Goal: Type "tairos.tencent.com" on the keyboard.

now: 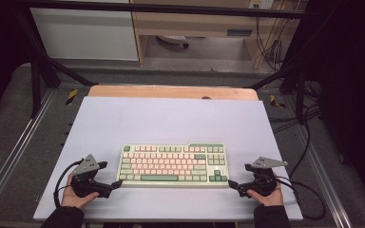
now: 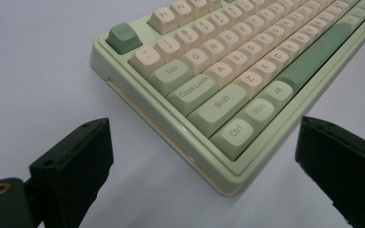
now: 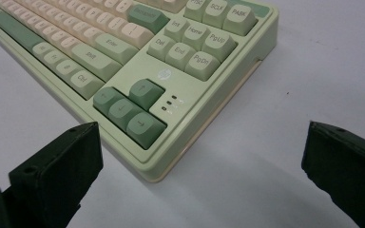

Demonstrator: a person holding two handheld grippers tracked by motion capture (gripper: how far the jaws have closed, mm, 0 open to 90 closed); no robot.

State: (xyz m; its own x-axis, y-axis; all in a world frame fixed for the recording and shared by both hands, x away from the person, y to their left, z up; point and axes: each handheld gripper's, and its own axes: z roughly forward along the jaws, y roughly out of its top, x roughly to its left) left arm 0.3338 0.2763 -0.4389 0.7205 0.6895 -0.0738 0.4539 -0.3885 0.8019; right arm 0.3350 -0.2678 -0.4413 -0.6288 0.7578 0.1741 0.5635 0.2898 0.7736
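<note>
- Resting on the surface (image 1: 123, 118), the keyboard (image 1: 173, 165) lay centred.
- Left tool (image 1: 116, 184) stood open at the keyboard's near-left corner.
- Right tool (image 1: 232, 184) stood open at the keyboard's near-right corner.

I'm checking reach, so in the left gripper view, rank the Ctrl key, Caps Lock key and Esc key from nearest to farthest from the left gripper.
1. Ctrl key, keyboard's near corner.
2. Caps Lock key, along the left column.
3. Esc key, far corner.
</note>
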